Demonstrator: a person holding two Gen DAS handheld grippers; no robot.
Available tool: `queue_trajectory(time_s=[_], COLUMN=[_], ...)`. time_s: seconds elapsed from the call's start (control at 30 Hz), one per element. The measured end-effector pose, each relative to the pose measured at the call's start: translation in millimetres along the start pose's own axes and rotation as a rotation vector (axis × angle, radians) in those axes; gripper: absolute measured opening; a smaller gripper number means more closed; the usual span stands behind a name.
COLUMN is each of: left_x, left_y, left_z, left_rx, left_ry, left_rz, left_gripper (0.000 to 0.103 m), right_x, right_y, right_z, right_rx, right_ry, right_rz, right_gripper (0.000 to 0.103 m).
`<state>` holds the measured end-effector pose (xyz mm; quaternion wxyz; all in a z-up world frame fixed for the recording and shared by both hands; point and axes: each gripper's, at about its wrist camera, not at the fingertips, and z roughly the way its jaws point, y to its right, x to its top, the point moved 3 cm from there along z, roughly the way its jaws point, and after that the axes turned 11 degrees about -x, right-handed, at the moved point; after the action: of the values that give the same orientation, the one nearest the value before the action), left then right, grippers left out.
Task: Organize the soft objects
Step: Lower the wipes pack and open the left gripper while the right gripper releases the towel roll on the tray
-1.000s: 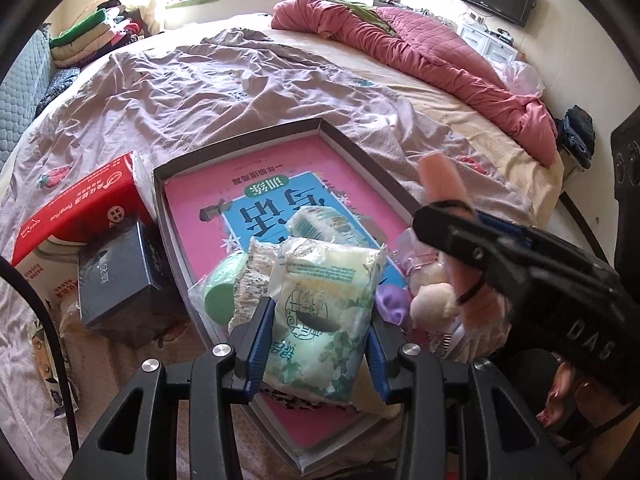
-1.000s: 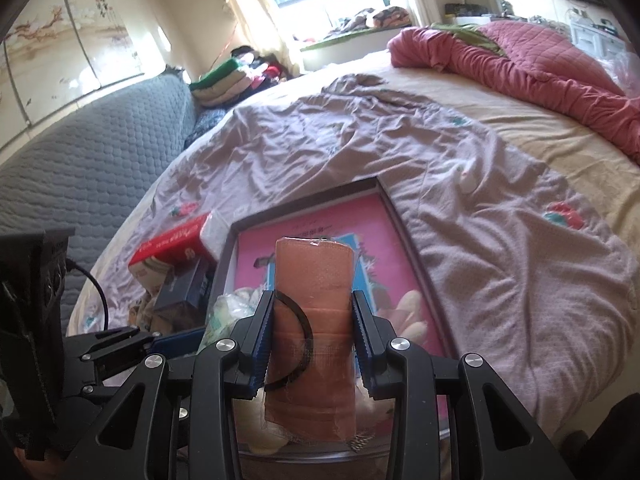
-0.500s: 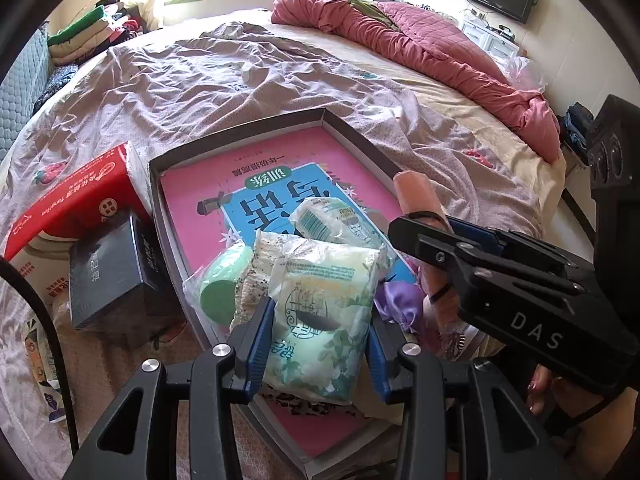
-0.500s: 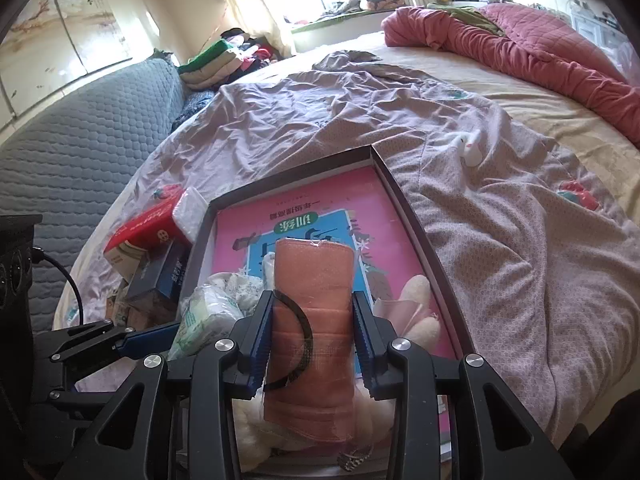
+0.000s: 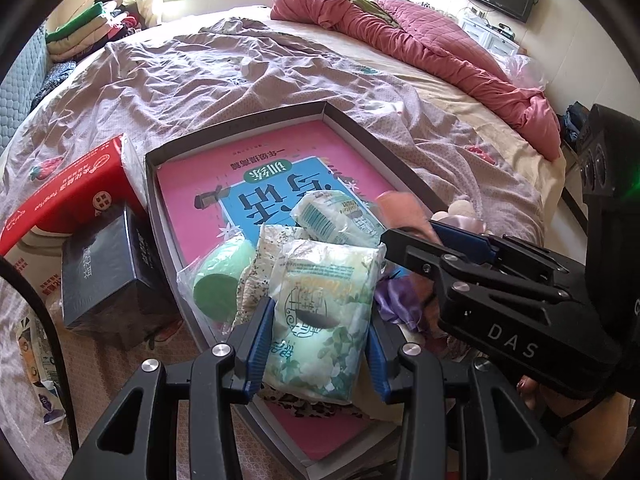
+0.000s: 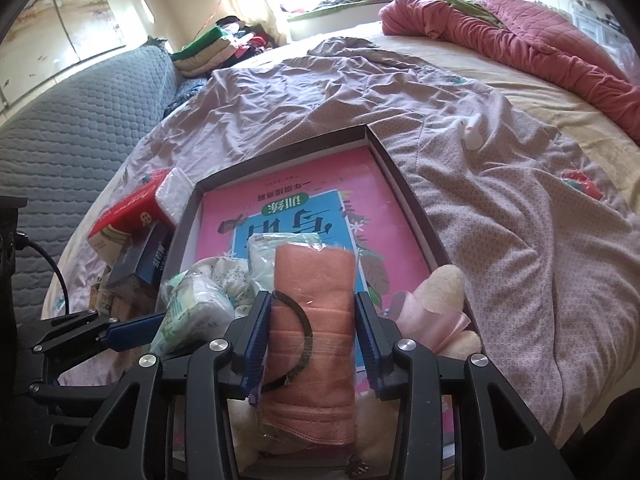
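The left gripper (image 5: pixel 316 344) is clamped on a green-printed tissue pack (image 5: pixel 324 312), and the right gripper (image 6: pixel 312 336) is clamped on a rolled pink towel (image 6: pixel 312 320). Both hang over the near end of the shallow box (image 5: pixel 240 128) on the bed. Several soft items already crowd that end; the box's far end shows only the pink book (image 6: pixel 296 208), so I judge the sorting roughly midway.

A bed (image 5: pixel 280 80) carries a dark tray (image 5: pixel 360 128), red carton (image 5: pixel 68 200), black box (image 5: pixel 108 276) and pink quilt (image 5: pixel 440 48).
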<state>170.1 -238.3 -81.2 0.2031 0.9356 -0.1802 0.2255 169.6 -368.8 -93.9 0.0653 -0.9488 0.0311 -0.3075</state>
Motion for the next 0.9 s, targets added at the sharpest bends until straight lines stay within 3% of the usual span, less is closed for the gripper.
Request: queue_trajectory(time_s=[0.67,0.9], left_x=[4.5,8.2], left_y=[4.0,5.7], left_z=[4.4,7.3], left_rx=[0.029,0.053], left_ry=[-0.014,-0.026], left_rz=[0.019,0.027], left_gripper=[0.043,0.049], right_x=[5.5,8.1], right_y=[12.1,16.4], right_z=[-18.8,-26.4], right_rx=[-0.031,-0.036], right_ry=[0.043,0.057], right_rz=[0.018,0.033], right_gripper=[0.054,0.054])
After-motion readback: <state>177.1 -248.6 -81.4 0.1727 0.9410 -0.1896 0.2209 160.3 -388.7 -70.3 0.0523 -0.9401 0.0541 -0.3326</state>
